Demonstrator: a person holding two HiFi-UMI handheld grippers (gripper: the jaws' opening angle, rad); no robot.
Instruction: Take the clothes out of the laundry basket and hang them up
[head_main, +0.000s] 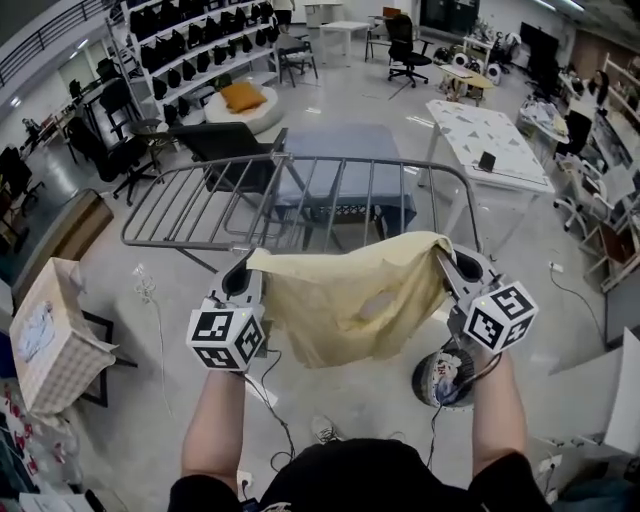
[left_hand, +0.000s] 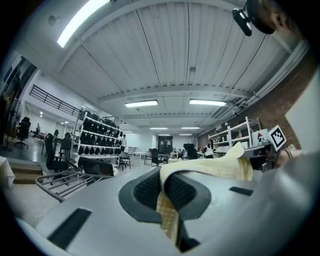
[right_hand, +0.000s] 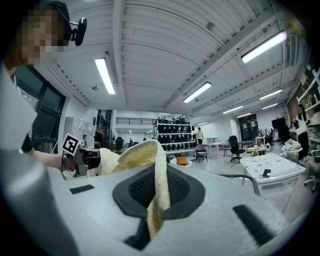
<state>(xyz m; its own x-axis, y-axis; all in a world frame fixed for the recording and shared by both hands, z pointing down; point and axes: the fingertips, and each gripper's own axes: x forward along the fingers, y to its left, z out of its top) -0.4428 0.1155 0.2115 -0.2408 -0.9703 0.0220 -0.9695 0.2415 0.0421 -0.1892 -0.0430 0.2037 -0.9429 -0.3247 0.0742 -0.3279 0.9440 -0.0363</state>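
Observation:
A pale yellow cloth (head_main: 352, 295) hangs spread between my two grippers, just in front of the grey drying rack (head_main: 300, 195). My left gripper (head_main: 247, 266) is shut on the cloth's left top corner, and my right gripper (head_main: 441, 260) is shut on its right top corner. In the left gripper view the yellow cloth (left_hand: 167, 212) runs down between the closed black pads (left_hand: 145, 192). The right gripper view shows the cloth (right_hand: 156, 200) pinched the same way between its pads (right_hand: 140, 190). The laundry basket (head_main: 445, 375) stands on the floor below my right arm, mostly hidden.
A cardboard box (head_main: 50, 335) sits at the left. Cables (head_main: 150, 295) trail on the floor. Beyond the rack stand a blue-grey bench (head_main: 345, 190), a black chair (head_main: 225, 145) and a white table (head_main: 485, 140). Shelves of dark bags (head_main: 195, 40) line the back left.

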